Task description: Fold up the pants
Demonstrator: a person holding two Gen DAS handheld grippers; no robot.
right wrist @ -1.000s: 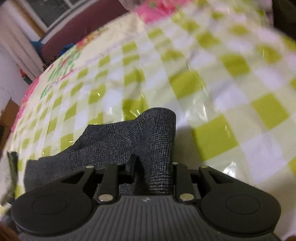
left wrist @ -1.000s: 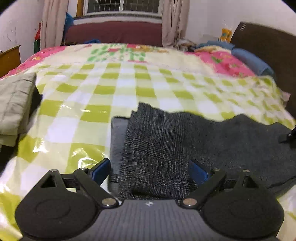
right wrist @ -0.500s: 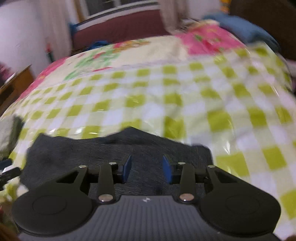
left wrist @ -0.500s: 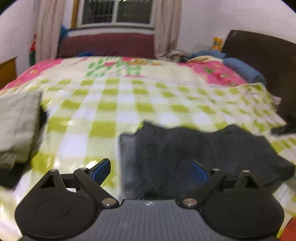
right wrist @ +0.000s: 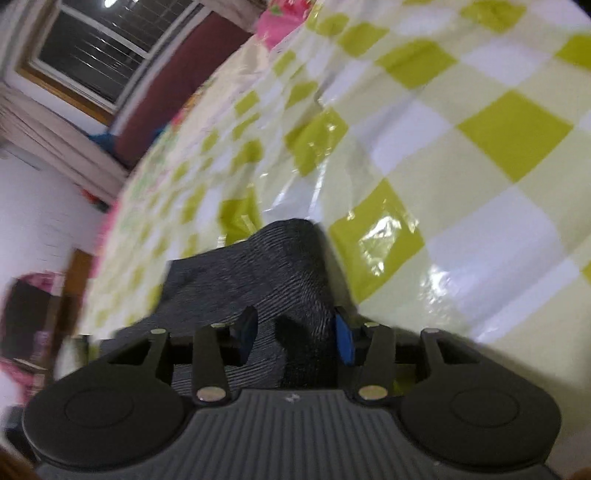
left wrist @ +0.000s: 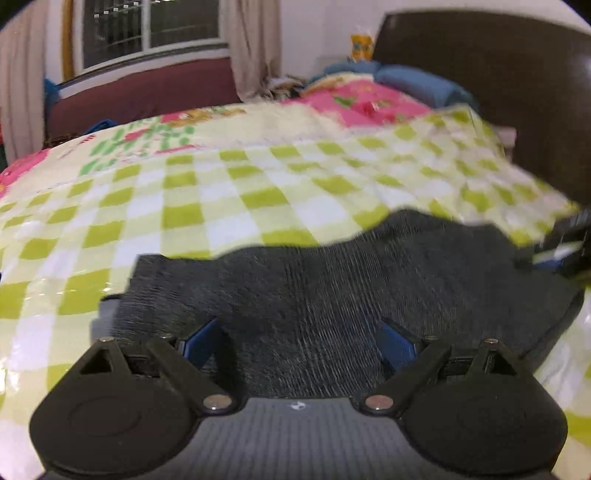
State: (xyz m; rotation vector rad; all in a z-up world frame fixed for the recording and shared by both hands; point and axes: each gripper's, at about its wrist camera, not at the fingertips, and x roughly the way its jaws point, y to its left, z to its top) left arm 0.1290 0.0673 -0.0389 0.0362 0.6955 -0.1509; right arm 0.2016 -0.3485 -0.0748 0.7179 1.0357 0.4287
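The dark grey pants (left wrist: 332, 280) lie folded on the green-and-white checked bed cover (left wrist: 221, 199). My left gripper (left wrist: 299, 341) is open, its blue pads wide apart over the near part of the pants. The right gripper shows at the right edge of the left wrist view (left wrist: 565, 243), at the pants' far right end. In the right wrist view the pants (right wrist: 266, 266) bulge up between the fingers. My right gripper (right wrist: 295, 338) has its blue pads apart on either side of a raised fold; it is open around the cloth.
A dark headboard (left wrist: 498, 92) and blue pillows (left wrist: 417, 86) stand at the right. A window (left wrist: 147, 33) with curtains and a maroon ledge lies beyond the bed. A pink floral quilt (left wrist: 369, 107) covers the far part.
Both views swung and blurred. The left gripper moved right over the pants, and the beige clothes at its left left the view. The right gripper's pads have spread wider around the fold.
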